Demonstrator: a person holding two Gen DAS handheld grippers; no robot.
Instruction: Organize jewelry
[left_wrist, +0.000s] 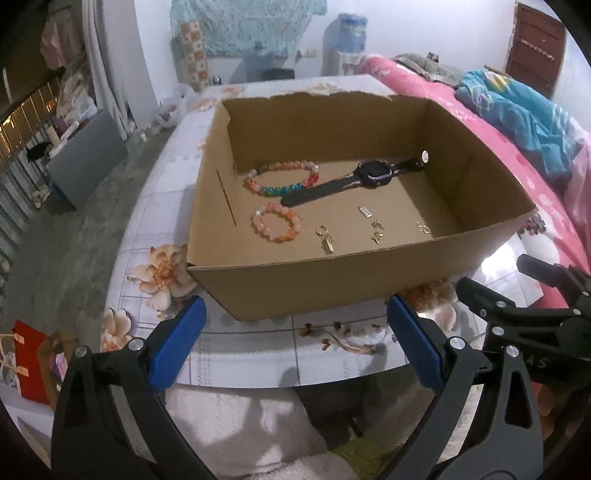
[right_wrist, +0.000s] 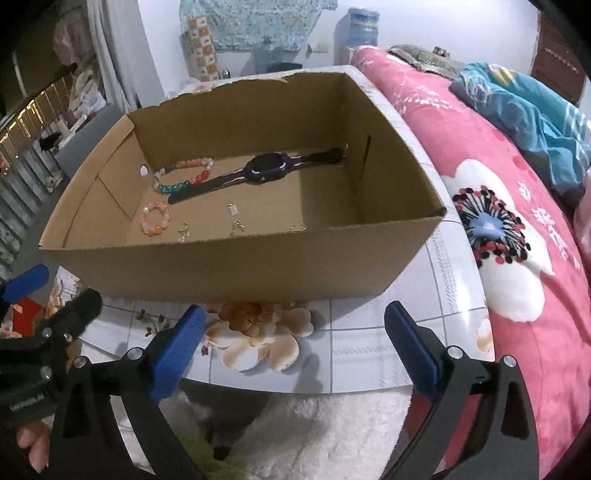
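1. Jewelry lies spread on the floor of an open cardboard box (left_wrist: 332, 284) that stands on the desk (left_wrist: 258, 354): a multicoloured bead bracelet (left_wrist: 282, 179) against the box's far wall, a pink bead bracelet (left_wrist: 276, 221) nearer the box's front wall, a dark watch (left_wrist: 369, 176) stretched across the box's middle, and small gold pieces (left_wrist: 327, 238) in a loose row just behind the front wall.
2. The left gripper (left_wrist: 295, 343) hovers outside the box, just before its front wall, jaws wide apart and holding nothing.
3. The right gripper (right_wrist: 295, 343) hangs beside it, also short of the front wall, spread wide and empty.
4. Nothing of the jewelry shows on the desk outside the box.
5. The scene fits either a box of pieces waiting to be sorted or a box into which the pieces have been gathered; the pictures do not settle which.
6. Any reach into the box would have to clear the tall front wall, and the gold pieces look small and flat, needing a fine pinch.
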